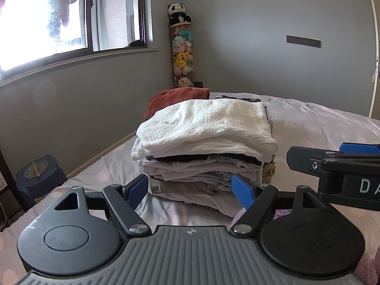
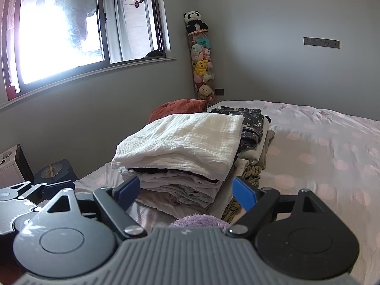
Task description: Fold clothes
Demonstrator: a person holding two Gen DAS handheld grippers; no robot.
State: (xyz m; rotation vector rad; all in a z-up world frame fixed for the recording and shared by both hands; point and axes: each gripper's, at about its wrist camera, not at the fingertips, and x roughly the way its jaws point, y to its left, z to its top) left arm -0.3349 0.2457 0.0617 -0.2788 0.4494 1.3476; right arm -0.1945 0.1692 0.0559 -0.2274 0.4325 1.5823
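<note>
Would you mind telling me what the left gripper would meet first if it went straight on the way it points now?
Most likely the stack of folded clothes on the bed. The open left gripper points at the stack's lower grey layers, with nothing between, though depth is hard to judge.

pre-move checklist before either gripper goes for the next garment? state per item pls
1. Left gripper open, nothing between the pads: ok.
2. Right gripper open, nothing held: ok.
3. Folded stack upright on the bed, white cloth on top: ok.
4. Next unfolded garment located: cannot tell; only a purple fuzzy item peeks in at the right wrist view's lower edge.
5. Grippers apart from each other: ok, though close side by side.
6. Clear bed space for folding: ok, to the right of the stack.
</note>
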